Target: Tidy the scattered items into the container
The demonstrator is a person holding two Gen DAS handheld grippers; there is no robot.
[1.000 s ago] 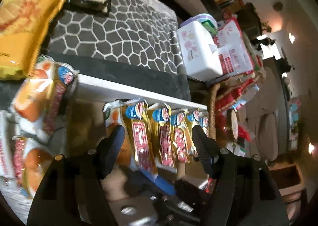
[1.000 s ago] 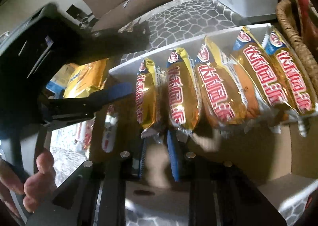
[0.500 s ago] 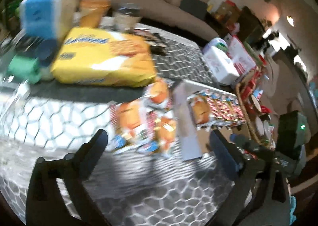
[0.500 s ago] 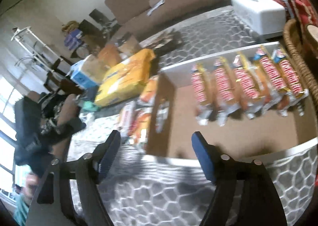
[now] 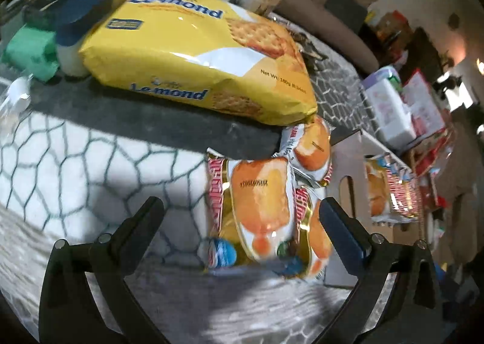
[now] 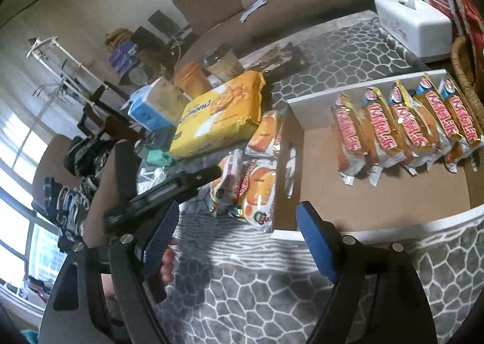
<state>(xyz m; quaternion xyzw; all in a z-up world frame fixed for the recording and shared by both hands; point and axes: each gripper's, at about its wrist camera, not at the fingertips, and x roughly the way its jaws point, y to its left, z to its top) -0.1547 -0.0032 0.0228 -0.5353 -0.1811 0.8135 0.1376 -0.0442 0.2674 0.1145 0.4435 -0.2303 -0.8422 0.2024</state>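
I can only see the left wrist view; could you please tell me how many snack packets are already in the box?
Observer: Five snack packets stand in a row along the far wall of the box.
Operator: Thank you. Is the right gripper holding anything?
Observer: No, the right gripper is open and empty, near the box's front corner.
Operator: Is there room left inside?
Observer: Yes, the cardboard floor in front of the row is bare.
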